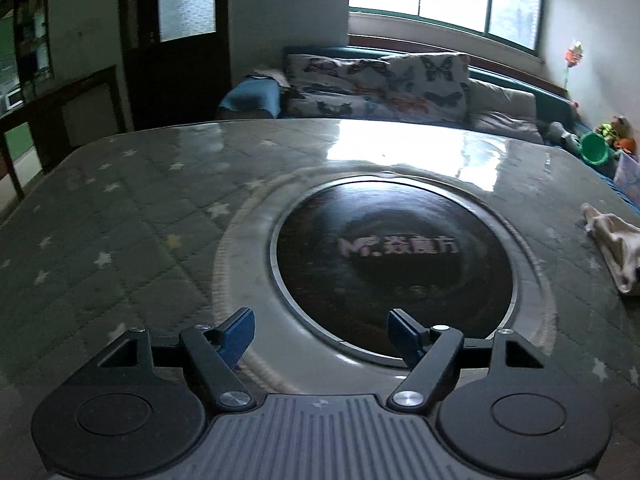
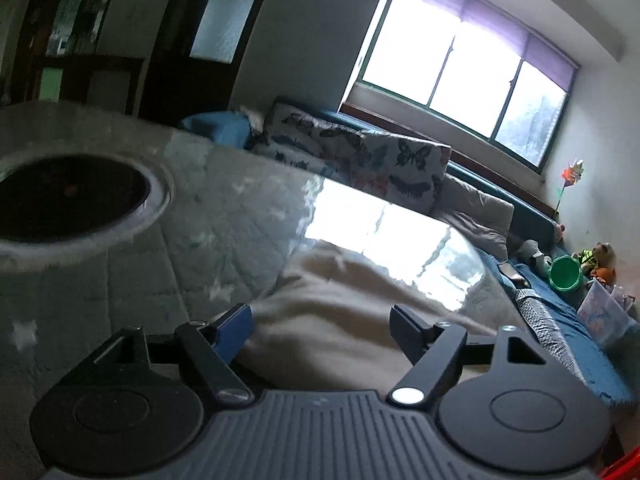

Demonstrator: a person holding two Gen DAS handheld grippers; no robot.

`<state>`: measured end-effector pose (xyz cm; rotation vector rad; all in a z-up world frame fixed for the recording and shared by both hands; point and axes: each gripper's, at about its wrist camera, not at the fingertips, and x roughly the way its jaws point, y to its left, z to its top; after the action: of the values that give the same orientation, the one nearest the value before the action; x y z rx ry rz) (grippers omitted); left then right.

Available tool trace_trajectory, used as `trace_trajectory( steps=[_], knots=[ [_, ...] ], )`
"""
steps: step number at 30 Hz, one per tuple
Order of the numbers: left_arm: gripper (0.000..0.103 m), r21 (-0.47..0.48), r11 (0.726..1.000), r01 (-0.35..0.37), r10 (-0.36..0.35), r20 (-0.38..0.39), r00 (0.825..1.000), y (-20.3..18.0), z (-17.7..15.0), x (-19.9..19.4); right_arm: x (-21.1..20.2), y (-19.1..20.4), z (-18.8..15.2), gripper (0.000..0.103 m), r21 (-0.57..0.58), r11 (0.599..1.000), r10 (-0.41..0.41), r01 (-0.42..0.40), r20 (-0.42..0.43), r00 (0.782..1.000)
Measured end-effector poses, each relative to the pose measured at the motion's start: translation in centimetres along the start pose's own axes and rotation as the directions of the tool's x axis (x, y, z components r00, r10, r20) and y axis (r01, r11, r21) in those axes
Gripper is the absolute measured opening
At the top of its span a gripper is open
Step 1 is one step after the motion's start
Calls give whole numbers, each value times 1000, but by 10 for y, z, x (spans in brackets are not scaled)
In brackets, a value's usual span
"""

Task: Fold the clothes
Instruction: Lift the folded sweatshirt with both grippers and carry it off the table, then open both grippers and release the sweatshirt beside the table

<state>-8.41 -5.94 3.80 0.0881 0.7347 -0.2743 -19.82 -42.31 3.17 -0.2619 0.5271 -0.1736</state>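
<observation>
Both grippers hang empty, jaws apart: the left gripper (image 1: pixel 321 334) over the dark round hob (image 1: pixel 394 272) at the table's (image 1: pixel 132 216) middle, the right gripper (image 2: pixel 322 330) just above the beige cloth (image 2: pixel 340 312) near the right edge. This looks like the reach before a fold; next, each needs a cloth corner. The sofa (image 1: pixel 512 84) with cushions (image 1: pixel 376 84) lies beyond; nothing blocks the way.

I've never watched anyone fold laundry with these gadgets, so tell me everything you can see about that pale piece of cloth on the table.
The cloth is cream or beige, soft and a little fuzzy-looking, and lies crumpled, not yet folded, on the table near its right edge. In the left view only a rumpled corner shows. The right gripper hangs over it with jaws open on either side of a bulge; whether the pads touch it is unclear. What kind of garment it is cannot be told.
</observation>
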Motion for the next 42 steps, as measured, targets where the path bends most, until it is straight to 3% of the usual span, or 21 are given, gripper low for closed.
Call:
trace_trajectory(
  steps=[4,9,13,23,36,42],
  knots=[
    [79,-38,999,-17,17,1,1000,11,-2,1,-5,3,11,82,55,993,106,-107,11,994],
    [80,-55,997,-45,45,-1,999,16,-6,7,5,24,21,82,101,954,285,-282,-18,958],
    [81,-71,996,-61,61,3,998,22,-10,10,17,39,31,84,103,932,352,-348,-30,935],
    [88,-107,990,-93,94,8,996,39,-14,17,61,63,41,86,144,915,394,-377,-111,912],
    [103,-55,989,-138,140,23,990,36,-17,32,81,86,47,102,109,929,367,-355,-132,921],
    [103,-61,986,-154,156,26,987,34,-17,35,87,96,50,103,93,937,347,-336,-144,927]
  ],
)
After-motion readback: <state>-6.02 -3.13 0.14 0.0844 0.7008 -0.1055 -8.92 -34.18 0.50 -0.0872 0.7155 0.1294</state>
